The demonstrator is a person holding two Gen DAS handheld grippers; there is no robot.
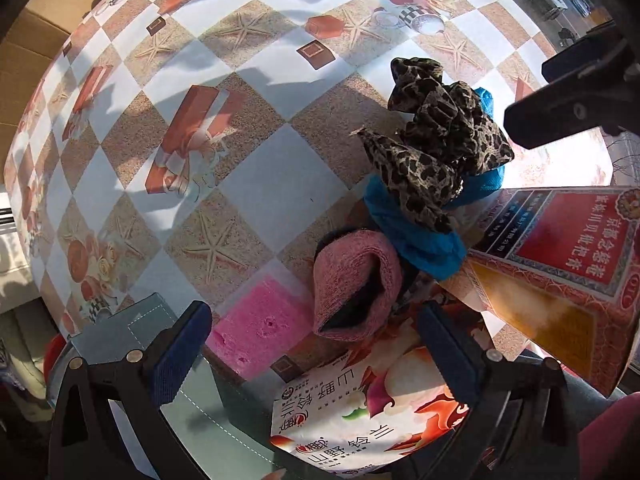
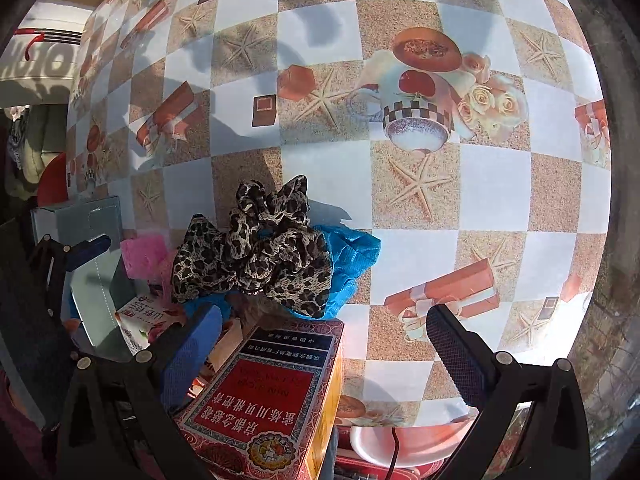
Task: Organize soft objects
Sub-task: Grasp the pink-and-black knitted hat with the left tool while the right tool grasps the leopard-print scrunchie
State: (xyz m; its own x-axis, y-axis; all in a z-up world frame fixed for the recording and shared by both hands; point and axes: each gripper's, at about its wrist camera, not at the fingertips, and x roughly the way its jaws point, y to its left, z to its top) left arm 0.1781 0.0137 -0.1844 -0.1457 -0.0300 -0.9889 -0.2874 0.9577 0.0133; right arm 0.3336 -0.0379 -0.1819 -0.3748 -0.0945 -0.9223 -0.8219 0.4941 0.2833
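Left gripper (image 1: 316, 344) spread, empty; right gripper (image 2: 324, 348) spread, empty. Ahead of left: one leopard-print fabric scrunchie (image 1: 436, 152) atop one blue cloth (image 1: 420, 236), one pink terry pouch (image 1: 356, 280), one pink sponge (image 1: 260, 324). Two printed cartons (image 1: 568, 264) alongside.

Hard sunlight falls across the checkered tablecloth (image 1: 256, 184), bright and warm, throwing crisp dark shadows over its upper squares in both views. Glare bleaches the cloth just beyond the red medicine box (image 2: 264, 400) and washes out the box's orange side. Fisheye distortion bulges the checks outward, and the corners sink into black vignette. Focus stays sharp throughout.
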